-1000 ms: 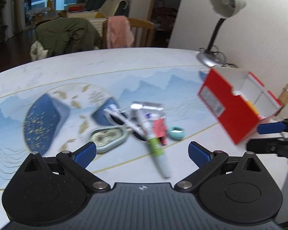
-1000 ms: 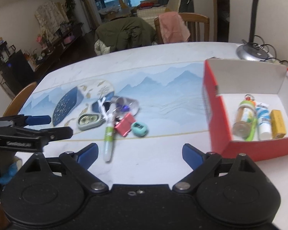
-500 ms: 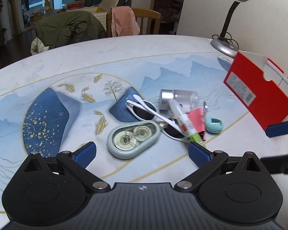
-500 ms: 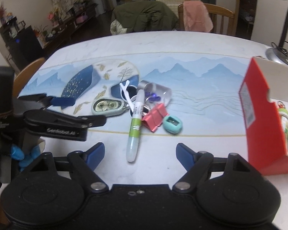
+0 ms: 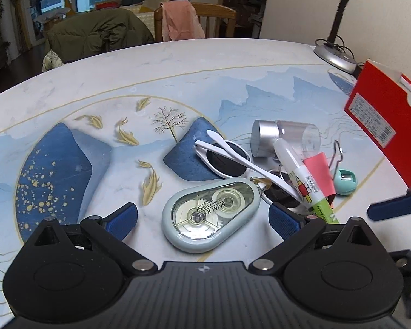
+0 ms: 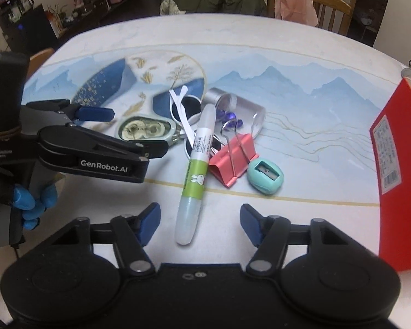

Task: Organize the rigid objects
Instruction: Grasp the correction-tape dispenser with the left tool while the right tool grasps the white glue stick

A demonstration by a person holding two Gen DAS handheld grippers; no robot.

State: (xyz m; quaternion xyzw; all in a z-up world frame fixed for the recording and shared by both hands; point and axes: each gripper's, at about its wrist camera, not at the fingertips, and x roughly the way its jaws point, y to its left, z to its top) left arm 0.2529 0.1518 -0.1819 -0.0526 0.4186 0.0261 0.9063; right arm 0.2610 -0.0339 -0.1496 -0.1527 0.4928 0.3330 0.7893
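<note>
Both grippers are spread wide and hold nothing. The left gripper point(image 5: 202, 216) sits low over the correction tape dispenser point(image 5: 209, 215), pads either side of it, not touching as far as the view shows. The right gripper point(image 6: 198, 222) straddles the lower end of the glue pen point(image 6: 196, 175), also clear of it.

The clutter lies mid-table point(image 6: 260, 63), toward the right edge where the red box point(image 6: 397, 164) stands (its inside is not visible now). In the pile: white sunglasses point(image 5: 233, 161), a clear jar with a silver cap point(image 5: 282, 137) on its side, a pink binder clip point(image 6: 231, 159), a teal pencil sharpener point(image 6: 265, 176).

Handling, as a judgement: all light, hard plastic. The tape dispenser is smooth and rounded, likely slippery; best pinched across its narrower waist, flat on the table. The glue pen is a stiff cylinder that will roll; grip across the labelled middle, not the tapered cap. It leans on the sunglasses and clip, so lifting may drag them. The sunglasses are the fragile item (thin arms, crossed); take them at the frame bridge. The jar may roll off if nudged.
</note>
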